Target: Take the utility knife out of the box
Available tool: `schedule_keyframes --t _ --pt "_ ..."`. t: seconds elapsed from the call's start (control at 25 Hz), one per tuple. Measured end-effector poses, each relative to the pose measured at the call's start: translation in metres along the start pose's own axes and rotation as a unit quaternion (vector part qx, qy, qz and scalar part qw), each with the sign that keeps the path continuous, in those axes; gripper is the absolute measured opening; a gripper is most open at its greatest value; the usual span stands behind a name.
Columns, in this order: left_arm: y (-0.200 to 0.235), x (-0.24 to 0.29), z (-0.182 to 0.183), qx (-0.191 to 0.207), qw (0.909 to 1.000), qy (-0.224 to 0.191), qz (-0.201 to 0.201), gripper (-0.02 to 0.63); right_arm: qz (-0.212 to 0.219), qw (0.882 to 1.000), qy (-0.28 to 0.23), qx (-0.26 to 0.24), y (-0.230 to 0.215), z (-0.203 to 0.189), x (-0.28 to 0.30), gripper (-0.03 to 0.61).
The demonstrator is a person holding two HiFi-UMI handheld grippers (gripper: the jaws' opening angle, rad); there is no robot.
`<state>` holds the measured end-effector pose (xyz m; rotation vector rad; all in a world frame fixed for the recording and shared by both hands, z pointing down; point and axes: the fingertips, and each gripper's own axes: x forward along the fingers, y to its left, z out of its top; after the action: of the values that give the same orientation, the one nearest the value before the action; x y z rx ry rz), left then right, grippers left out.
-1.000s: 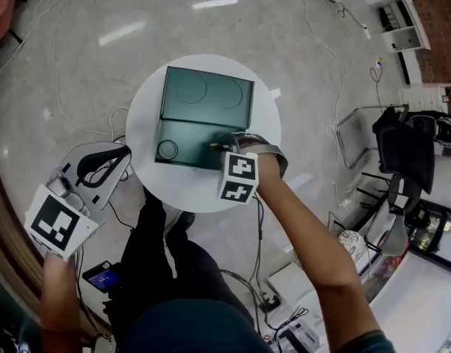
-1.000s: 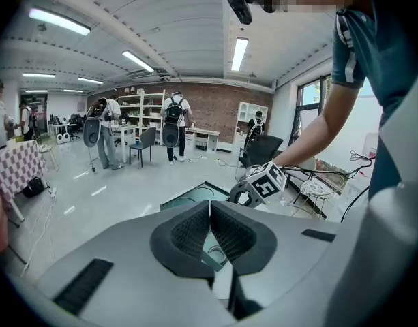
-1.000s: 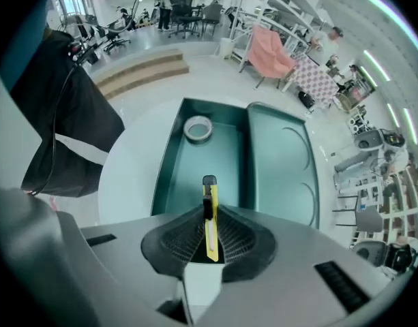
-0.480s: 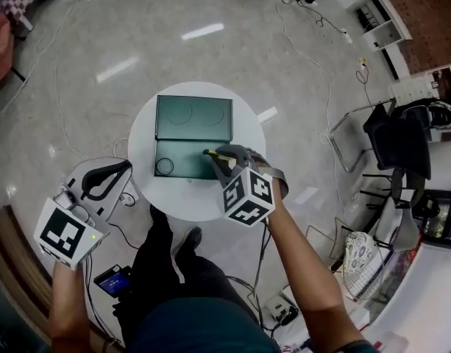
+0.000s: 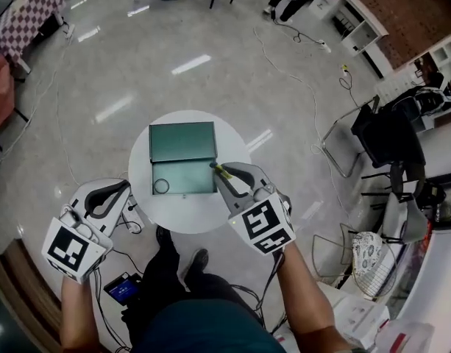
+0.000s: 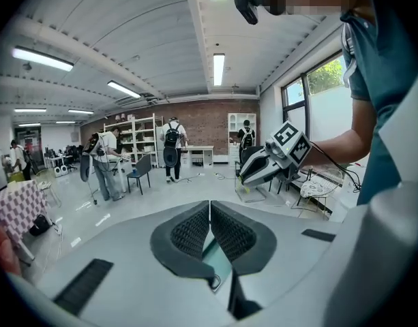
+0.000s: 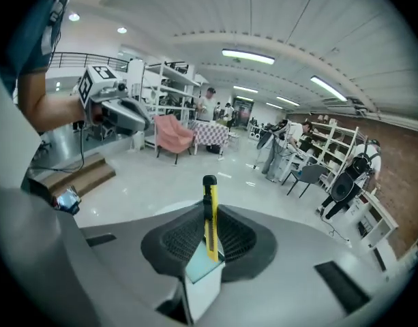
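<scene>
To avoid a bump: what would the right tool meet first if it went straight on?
Probably nothing near: beyond the right tool and its knife the way looks free over open floor; the left tool stands aside.

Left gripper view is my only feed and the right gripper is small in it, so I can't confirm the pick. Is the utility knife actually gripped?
Observer: Yes. In the right gripper view the right gripper has its pads pressed on the yellow utility knife, which stands upright between them.
Operator: Where's the box?
Observer: The green box lies open on the round white table; its base shows no knife.
Operator: And my left gripper?
Observer: The head view shows the left gripper beside the table, off its left edge, not over it.
</scene>
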<state>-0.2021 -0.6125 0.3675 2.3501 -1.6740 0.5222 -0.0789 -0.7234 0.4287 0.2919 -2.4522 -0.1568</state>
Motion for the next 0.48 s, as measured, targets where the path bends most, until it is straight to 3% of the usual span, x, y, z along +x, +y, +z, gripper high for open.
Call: schedule_keyframes --t 0.12,0.32,0.48 --pt "-0.045 -0.015 0.033 0.014 0.9998 -0.014 -0.003 0.025 -0.009 0.998 -0.047 0.047 0.001 0.014 -0.072 0.075" --pt "-0.074 -0.005 0.044 0.029 0.999 -0.033 -0.006 0.025 -0.013 0.988 -0.116 0.104 -0.01 0.017 -0.117 0.075" --pt "-0.096 -0.003 0.056 0.038 0.9984 -0.042 -0.006 0.025 -0.021 0.978 -0.168 0.12 -0.019 0.02 -0.156 0.075"
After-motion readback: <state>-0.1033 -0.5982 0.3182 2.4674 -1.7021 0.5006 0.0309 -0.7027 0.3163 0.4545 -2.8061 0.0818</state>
